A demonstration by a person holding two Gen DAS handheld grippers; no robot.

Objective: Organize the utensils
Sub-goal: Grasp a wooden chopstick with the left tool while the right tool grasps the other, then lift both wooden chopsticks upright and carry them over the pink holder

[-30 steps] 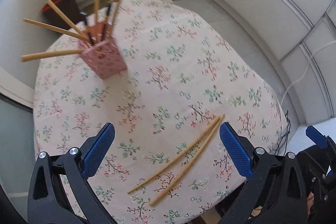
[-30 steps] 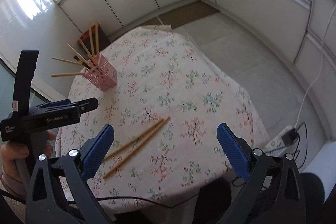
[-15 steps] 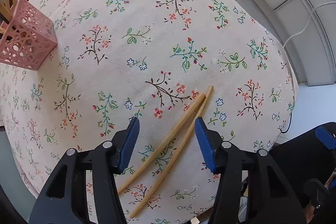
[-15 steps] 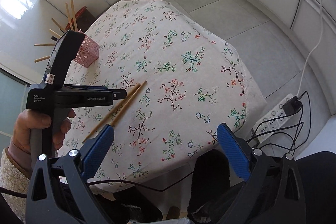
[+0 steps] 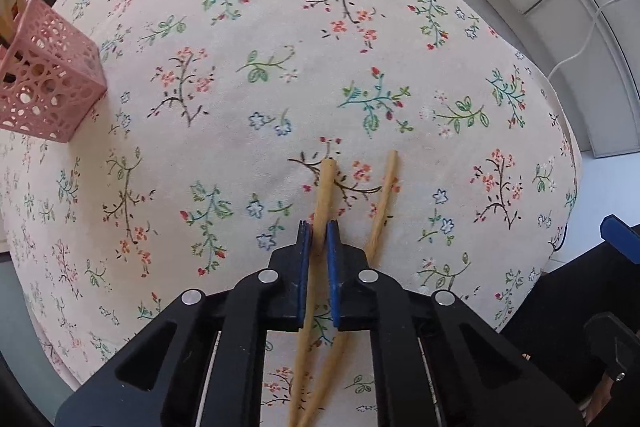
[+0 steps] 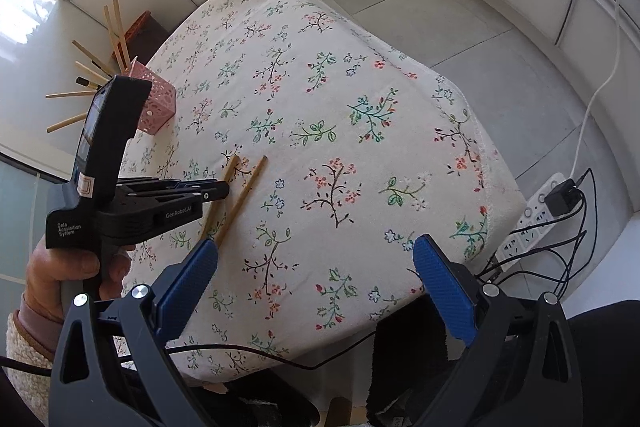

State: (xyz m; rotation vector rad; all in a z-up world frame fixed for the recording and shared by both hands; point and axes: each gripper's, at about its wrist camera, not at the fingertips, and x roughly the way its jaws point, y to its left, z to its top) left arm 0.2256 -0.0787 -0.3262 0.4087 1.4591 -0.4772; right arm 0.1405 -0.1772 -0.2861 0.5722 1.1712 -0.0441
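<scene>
Here, nearest the viewer, the left gripper [image 5: 319, 231] has its blue pads pinched narrowly around one chopstick [image 5: 325, 187], gripping it partway along the shaft so that the far tip pokes out ahead of the pads and the near end trails back under the gripper body. That mid-shaft hold likely keeps the stick balanced for lifting. A second chopstick [image 5: 383, 199] lies loose on the tablecloth [image 5: 248, 27] just right of the held one, the two crossing near the table's front edge and splaying apart farther out; it sits outside the pads and seems meant for a later pick. The right gripper [image 6: 316, 275] hangs off the table's front edge, to the right of the chopsticks, with its pads spread wide and nothing between them, probably kept back to leave the left one room. Beyond the chopsticks the flowered cloth is bare and flat. Far off to the left of the chopsticks, close to the table's left edge, stands the pink holder [image 5: 44, 83], a perforated square cup with more sticks fanning out of its top. The path to it looks unobstructed, though the fanned sticks narrow the opening. A power strip [image 6: 540, 211] and cables lie on the floor past the right edge.
</scene>
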